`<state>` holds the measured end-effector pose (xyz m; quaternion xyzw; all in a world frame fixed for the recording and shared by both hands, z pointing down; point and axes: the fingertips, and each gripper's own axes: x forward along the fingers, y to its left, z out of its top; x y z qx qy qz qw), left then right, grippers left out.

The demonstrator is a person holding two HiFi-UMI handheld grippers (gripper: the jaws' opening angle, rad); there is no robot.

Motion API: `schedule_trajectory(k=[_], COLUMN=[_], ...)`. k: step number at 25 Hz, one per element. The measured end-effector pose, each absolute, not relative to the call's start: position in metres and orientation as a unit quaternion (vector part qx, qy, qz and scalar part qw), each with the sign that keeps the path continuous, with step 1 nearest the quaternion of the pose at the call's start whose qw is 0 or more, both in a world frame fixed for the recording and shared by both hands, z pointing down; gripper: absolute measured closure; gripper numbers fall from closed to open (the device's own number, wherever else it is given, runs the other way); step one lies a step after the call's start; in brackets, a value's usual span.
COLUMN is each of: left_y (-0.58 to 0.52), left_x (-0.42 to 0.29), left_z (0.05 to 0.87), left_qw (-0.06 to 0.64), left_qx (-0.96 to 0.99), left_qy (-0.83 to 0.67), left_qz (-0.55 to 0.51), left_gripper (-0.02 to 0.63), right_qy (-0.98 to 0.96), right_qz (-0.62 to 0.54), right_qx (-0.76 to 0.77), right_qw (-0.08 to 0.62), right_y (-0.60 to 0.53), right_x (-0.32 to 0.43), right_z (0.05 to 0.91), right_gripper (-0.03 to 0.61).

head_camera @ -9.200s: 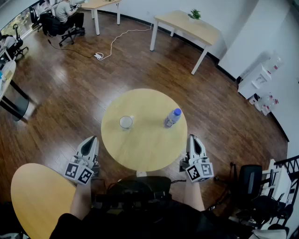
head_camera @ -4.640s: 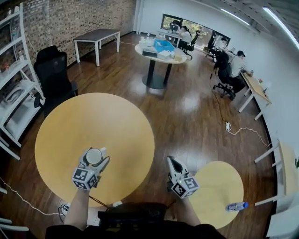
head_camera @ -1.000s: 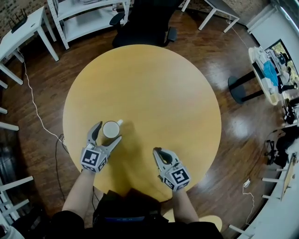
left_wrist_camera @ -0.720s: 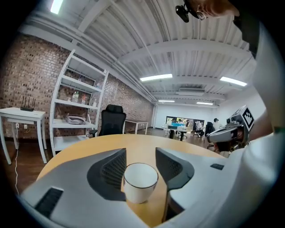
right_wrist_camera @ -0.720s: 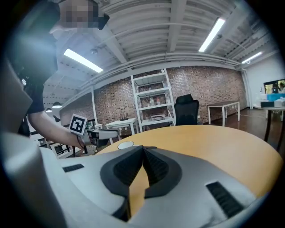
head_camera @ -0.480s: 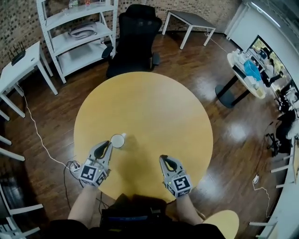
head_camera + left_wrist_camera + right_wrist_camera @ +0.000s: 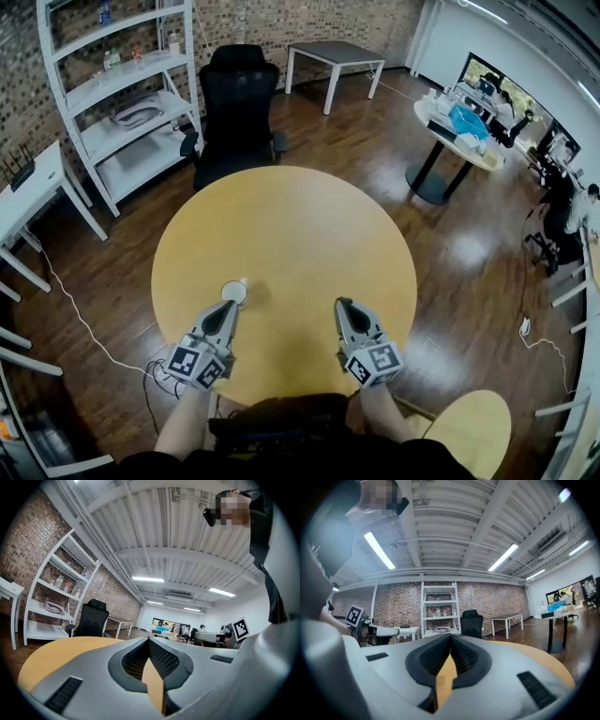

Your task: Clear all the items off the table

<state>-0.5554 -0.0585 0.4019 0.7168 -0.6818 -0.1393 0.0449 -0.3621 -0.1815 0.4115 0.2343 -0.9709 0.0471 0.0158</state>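
Note:
A white cup [image 7: 234,292] stands on the round wooden table [image 7: 300,225], near its front left edge. My left gripper [image 7: 228,309] sits just behind the cup, tips close to it. Its jaws are closing and meet with nothing between them. In the left gripper view the left gripper [image 7: 149,641] shows only bare tabletop [image 7: 56,656] beyond; the cup is out of sight there. My right gripper [image 7: 343,307] hovers over the table's front right part, shut and empty. The right gripper view shows the right gripper [image 7: 451,639] with its pads pressed together.
A black office chair [image 7: 236,89] stands behind the table, with a white shelf unit [image 7: 122,84] to its left. A white desk [image 7: 28,192] is at far left, a cable [image 7: 84,323] lies on the floor. A smaller round table [image 7: 469,427] is at lower right.
A second ago the left jaws stood open around the cup. They have drawn back toward me and shut empty; the cup stays on the table. The right gripper stays shut.

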Motion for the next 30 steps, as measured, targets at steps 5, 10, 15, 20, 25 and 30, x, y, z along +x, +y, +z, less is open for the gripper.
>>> schedule_trajectory(k=[5, 10, 15, 20, 25, 30], left_y=[-0.065, -0.068, -0.063, -0.059, -0.065, -0.089], left_x=[-0.537, -0.531, -0.536, -0.539, -0.527, -0.493], left_z=[0.389, 0.380, 0.376, 0.375, 0.379, 0.383], left_qw=[0.031, 0.029, 0.016, 0.014, 0.021, 0.031], left_qx=[0.736, 0.743, 0.734, 0.729, 0.748, 0.782], left_qy=[-0.662, -0.652, -0.663, -0.667, -0.645, -0.604], left_qz=[-0.138, -0.149, -0.144, -0.149, -0.156, -0.154], left_gripper=[0.612, 0.612, 0.612, 0.612, 0.612, 0.612], right_qy=[-0.959, -0.955, -0.958, -0.959, -0.952, -0.926], right_qz=[0.053, 0.046, 0.041, 0.038, 0.030, 0.041], right_qx=[0.279, 0.292, 0.285, 0.281, 0.305, 0.375], right_qw=[-0.015, -0.016, -0.011, -0.010, -0.009, 0.004], right_y=[-0.188, -0.187, -0.186, -0.181, -0.174, -0.174], right_x=[-0.336, -0.322, -0.324, -0.326, -0.307, -0.255], right_z=[0.396, 0.393, 0.392, 0.390, 0.393, 0.405], right_gripper=[0.574, 0.574, 0.574, 0.574, 0.574, 0.574])
